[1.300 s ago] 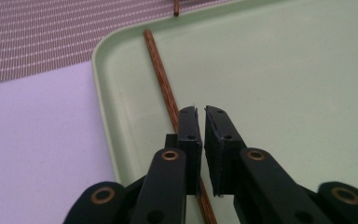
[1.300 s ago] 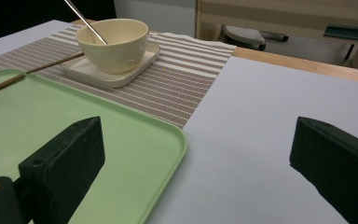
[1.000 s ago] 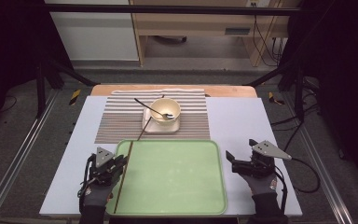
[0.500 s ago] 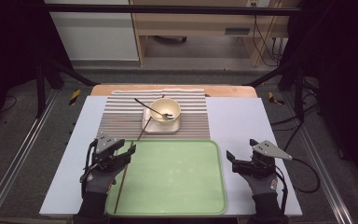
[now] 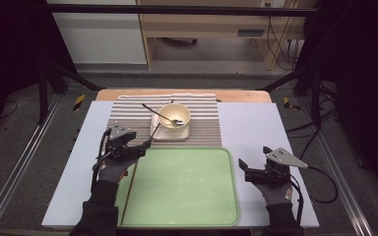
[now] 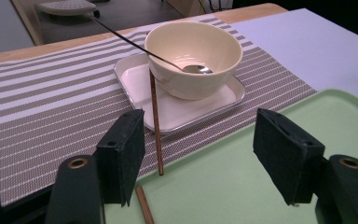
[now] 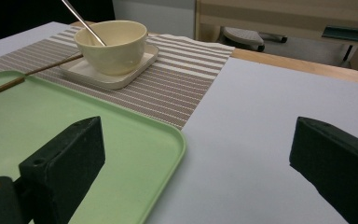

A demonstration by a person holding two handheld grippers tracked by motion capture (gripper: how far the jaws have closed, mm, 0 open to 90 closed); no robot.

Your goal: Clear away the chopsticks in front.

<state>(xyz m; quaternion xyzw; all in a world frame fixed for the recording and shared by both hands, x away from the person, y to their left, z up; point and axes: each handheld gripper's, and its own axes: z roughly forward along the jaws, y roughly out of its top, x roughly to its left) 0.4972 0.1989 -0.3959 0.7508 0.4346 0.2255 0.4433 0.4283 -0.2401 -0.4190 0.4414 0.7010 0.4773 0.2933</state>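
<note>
A cream bowl [image 5: 174, 117] with a metal spoon [image 5: 160, 114] in it stands on a white square plate [image 5: 170, 133] on a striped placemat [image 5: 128, 113]. One brown chopstick [image 5: 129, 189] lies along the left side of the green tray [image 5: 187, 196]. A second chopstick [image 6: 156, 121] leans from the plate down to the tray's far edge. My left gripper [image 5: 141, 148] hovers over the tray's far left corner. Its jaws have just been opening and stand open, the pads [image 6: 121, 158] touching nothing. My right gripper [image 5: 246, 171] rests open on the table beside the tray's right edge.
The pale blue table top [image 5: 261, 128] has bare room right of the placemat. Beyond the table's wooden far edge [image 5: 236, 94] lies a dark floor, with black stand legs [image 5: 54, 78] at both sides.
My left gripper has opened and moved from the tray's left edge forward and up to its far left corner. The chopstick stays on the tray. The right gripper has kept still.
</note>
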